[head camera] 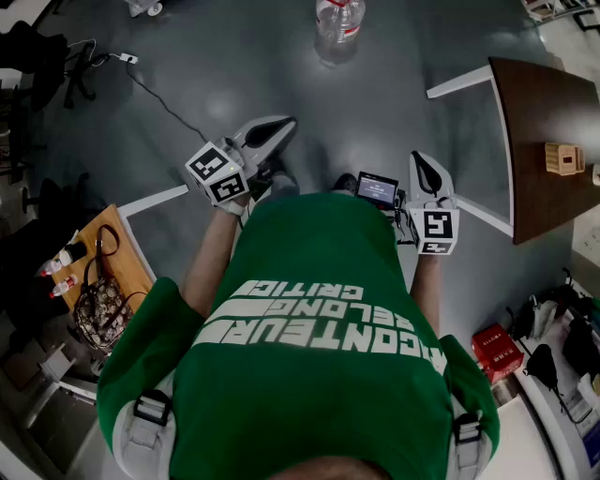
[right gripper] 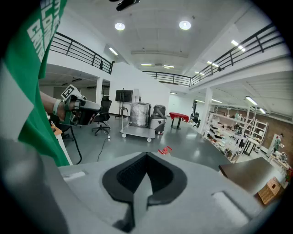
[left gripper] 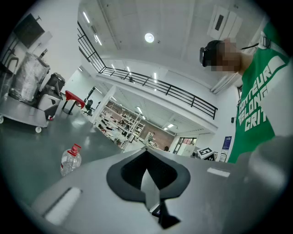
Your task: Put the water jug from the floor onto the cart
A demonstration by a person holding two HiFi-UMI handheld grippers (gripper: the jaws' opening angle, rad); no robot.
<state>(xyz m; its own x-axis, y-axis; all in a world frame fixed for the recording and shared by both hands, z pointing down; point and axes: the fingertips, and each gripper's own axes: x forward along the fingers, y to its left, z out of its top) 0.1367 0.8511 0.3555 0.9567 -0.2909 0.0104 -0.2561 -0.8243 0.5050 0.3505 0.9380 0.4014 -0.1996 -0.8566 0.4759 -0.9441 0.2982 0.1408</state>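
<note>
Closed and empty: left gripper (left gripper: 146,154), right gripper (right gripper: 146,159). Target, clear red-capped plastic water jug (head camera: 339,26), stands well ahead; I'd open both jaws before reaching its neck.

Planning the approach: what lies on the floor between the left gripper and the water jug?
Nothing. In the head view, only bare grey floor separates the left gripper from the water jug.

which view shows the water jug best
Left gripper view: the jug stands whole on the floor, red cap included. The head view cuts it off at the frame's top edge; the right gripper view shows only its red top.
</note>
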